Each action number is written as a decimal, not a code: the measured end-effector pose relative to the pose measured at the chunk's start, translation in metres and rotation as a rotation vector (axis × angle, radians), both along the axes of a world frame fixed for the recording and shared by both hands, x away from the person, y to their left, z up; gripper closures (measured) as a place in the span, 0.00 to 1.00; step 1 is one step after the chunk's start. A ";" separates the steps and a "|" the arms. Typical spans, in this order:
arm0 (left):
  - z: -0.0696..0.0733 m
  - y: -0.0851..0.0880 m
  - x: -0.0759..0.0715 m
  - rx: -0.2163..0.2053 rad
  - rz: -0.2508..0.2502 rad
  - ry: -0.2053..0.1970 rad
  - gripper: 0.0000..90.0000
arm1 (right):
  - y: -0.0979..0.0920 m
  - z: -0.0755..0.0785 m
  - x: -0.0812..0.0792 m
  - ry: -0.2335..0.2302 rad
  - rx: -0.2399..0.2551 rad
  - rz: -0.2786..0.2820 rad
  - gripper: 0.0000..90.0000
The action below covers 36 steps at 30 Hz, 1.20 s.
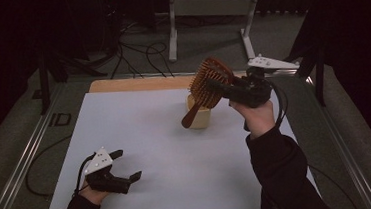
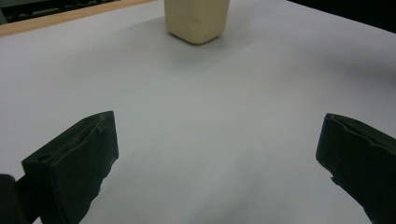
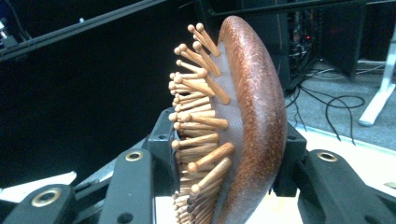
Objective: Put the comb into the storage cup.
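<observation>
The right gripper (image 1: 225, 87) is clamped on the head of a brown wooden hairbrush with wooden pins (image 1: 211, 84), held in the air above a cream square holder (image 1: 199, 114) on the white table sheet (image 1: 167, 151). The left gripper (image 1: 123, 165) rests low with jaws wide apart and empty. The handle hangs tilted, so I think it may hit the holder's rim and tip it, or the rounded back may slip between the pads.

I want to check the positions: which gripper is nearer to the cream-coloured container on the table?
Right. The right gripper holds the wooden hairbrush just above the cream container; the left gripper rests open far off, near the table's front edge.
</observation>
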State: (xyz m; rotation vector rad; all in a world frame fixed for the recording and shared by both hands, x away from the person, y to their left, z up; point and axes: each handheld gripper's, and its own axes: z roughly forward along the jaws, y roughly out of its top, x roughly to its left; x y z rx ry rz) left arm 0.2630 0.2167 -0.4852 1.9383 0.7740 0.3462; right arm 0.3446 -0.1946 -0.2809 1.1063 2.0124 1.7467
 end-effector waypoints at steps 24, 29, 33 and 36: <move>-0.001 0.002 0.000 -0.002 0.004 -0.012 0.00 | -0.015 0.020 0.058 -0.011 -0.016 -0.149 0.60; 0.000 0.003 0.000 -0.009 0.000 -0.021 0.00 | -0.014 0.012 0.068 -0.007 -0.023 -0.168 0.60; 0.000 0.003 0.000 -0.005 0.001 -0.023 0.00 | -0.013 0.002 0.075 0.001 -0.023 -0.171 0.60; 0.000 0.003 -0.001 -0.006 0.002 -0.023 0.00 | -0.012 -0.005 0.079 0.006 -0.032 -0.181 0.60</move>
